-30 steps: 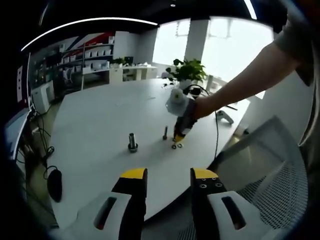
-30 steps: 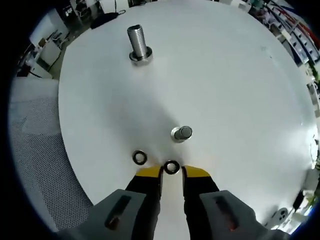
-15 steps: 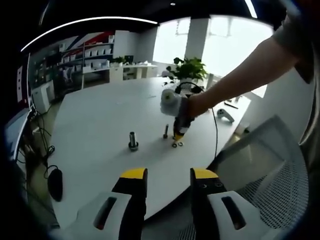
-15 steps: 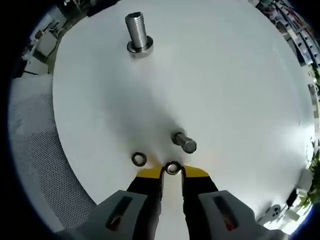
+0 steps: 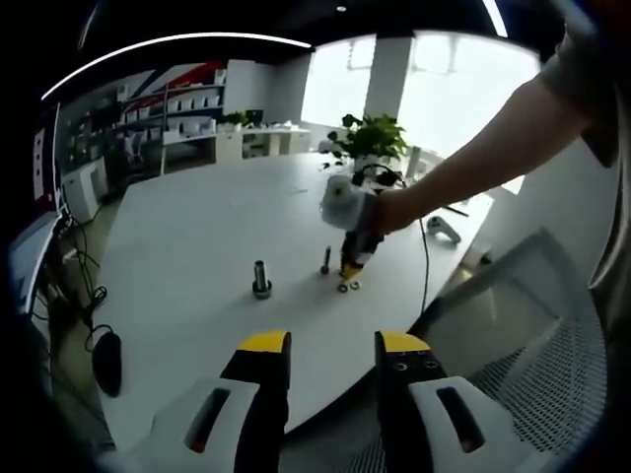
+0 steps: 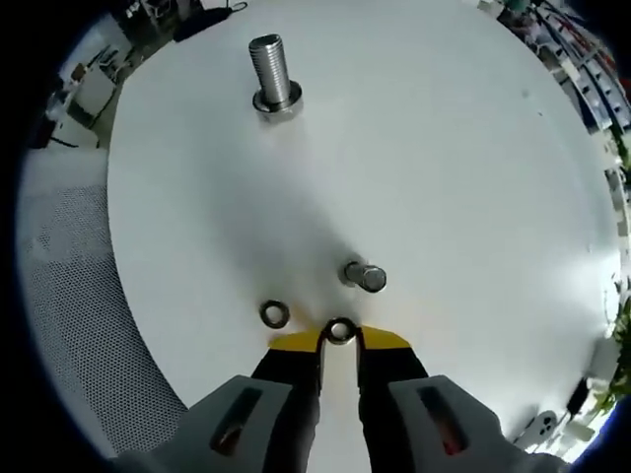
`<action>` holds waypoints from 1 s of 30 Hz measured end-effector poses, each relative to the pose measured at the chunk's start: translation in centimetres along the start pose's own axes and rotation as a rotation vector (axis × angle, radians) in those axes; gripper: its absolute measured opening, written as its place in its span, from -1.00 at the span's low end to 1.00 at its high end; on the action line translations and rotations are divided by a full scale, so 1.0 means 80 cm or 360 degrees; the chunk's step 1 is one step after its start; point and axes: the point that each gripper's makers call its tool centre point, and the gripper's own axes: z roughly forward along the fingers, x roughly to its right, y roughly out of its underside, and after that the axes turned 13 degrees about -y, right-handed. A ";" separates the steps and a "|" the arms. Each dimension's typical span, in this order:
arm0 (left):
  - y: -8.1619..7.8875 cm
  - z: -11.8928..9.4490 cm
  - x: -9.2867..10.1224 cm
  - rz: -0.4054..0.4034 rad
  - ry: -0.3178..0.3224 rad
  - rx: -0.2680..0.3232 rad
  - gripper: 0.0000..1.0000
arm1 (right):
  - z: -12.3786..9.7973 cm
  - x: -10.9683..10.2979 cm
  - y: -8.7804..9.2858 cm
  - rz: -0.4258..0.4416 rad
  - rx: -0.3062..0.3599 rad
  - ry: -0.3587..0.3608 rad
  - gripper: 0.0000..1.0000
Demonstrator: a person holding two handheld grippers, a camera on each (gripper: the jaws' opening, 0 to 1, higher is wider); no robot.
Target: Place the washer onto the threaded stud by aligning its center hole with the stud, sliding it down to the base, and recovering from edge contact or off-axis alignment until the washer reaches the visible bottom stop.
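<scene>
Right hand-held gripper (image 6: 338, 340) reaches low over the white round worktop (image 6: 444, 158), its yellow-tipped jaws pinched on a small dark washer (image 6: 339, 330) that sits between the tips, at or just above the surface; whether it is lifted cannot be told. A second washer (image 6: 274, 314) lies flat just to the left of the jaws, apart from them. Just beyond the held washer stands the small threaded stud (image 6: 366, 276), upright on its head and bare of any washer, close to the washer but not touching it. Farther off, well apart, a larger threaded bolt (image 6: 273, 76) stands on its head. In the left gripper view the left hand-held gripper (image 5: 333, 355) hangs with its jaws spread apart and nothing between them, short of the worktop's edge, looking across at the right gripper's yellow tip (image 5: 351, 266) and the person's arm (image 5: 473, 158). A potted plant (image 5: 373, 138) stands at the far side, and a mesh chair (image 5: 532, 335) is beside the worktop.
</scene>
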 end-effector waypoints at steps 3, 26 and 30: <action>0.000 0.000 0.000 0.0002 -0.0002 -0.0001 -0.36 | -0.001 0.000 0.000 0.0027 0.0067 -0.0005 -0.72; 0.000 0.000 -0.002 0.0019 -0.0010 0.0002 -0.37 | -0.014 -0.002 0.002 0.0085 0.0210 0.0020 -0.72; 0.001 0.001 -0.002 0.0021 -0.0009 -0.0004 -0.37 | -0.024 0.002 -0.003 0.0048 0.0233 0.0044 -0.72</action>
